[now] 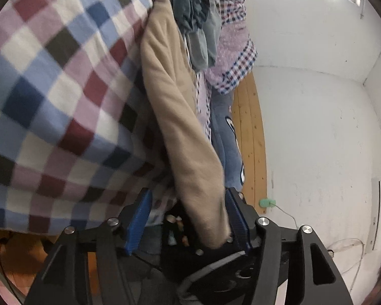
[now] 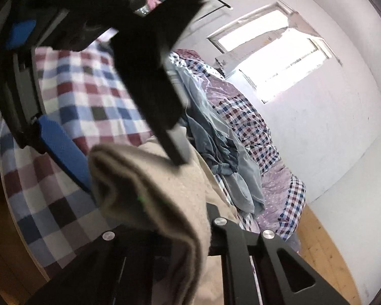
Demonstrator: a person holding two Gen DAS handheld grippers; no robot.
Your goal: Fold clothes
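- The left hand-held gripper (image 1: 188, 218) has its two blue pads set wide apart. The tan fleece garment (image 1: 180, 117) hangs between them and leans on the right-side pad, so it is not pinched.
- From the right wrist view, a thick fold of the same tan garment (image 2: 149, 185) sits on top of the right hand-held gripper (image 2: 165, 228). The cloth hides the fingertips, so I cannot tell if they are closed on it or not.
- The other gripper shows in that view too, up close and dark, with one blue pad (image 2: 63, 150) just beside the fold.
- The tan garment stretches up and away toward a pile of clothes (image 1: 193, 17), grey-blue ones, lying on the bed.
- The bed has a big checked blanket (image 1: 50, 89) in red, blue and white. A small-checked quilt (image 2: 243, 117) lies past the pile, near the white wall (image 1: 317, 127).
- I think the step now is to get a good hold on the tan garment so it can be spread out and folded.
- To do it well, the left pads should close on an edge or corner, not on a fat bunch.
- Then both hands should pull gently apart so the cloth goes flat.
- Pull it clear of the grey-blue pile first, or other clothes may drag along.
- Lay it on the flat checked blanket, where there looks to be room.
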